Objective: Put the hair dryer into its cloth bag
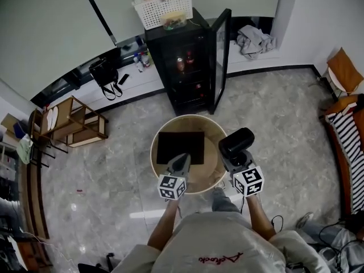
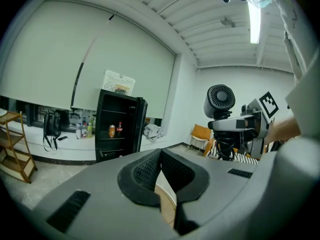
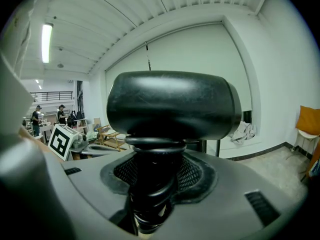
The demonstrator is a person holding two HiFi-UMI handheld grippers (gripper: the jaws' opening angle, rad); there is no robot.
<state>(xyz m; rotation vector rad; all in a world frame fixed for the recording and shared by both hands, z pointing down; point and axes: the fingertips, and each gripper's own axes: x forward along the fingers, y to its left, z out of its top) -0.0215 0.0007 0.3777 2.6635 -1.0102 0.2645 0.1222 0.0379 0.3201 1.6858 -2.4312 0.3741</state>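
Both grippers point forward, side by side, over the round table (image 1: 209, 141). The left gripper (image 1: 181, 162) jaws are pressed together and empty. The right gripper (image 1: 232, 159) jaws clamp the handle of the hair dryer (image 1: 236, 141), held upright. The black cloth bag (image 1: 180, 147) lies flat on the table, just ahead of the left gripper. Beyond the table stands 1 black cabinet (image 1: 187, 67), door open.

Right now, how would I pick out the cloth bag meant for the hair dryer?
Start at the tall black cabinet with its door open; a round wooden table stands just in front of it. The cloth bag is the flat black rectangle lying on that tabletop. Unlike the bulky hair dryer held up in the right hand-held gripper beside it, it lies flat and square-cornered.
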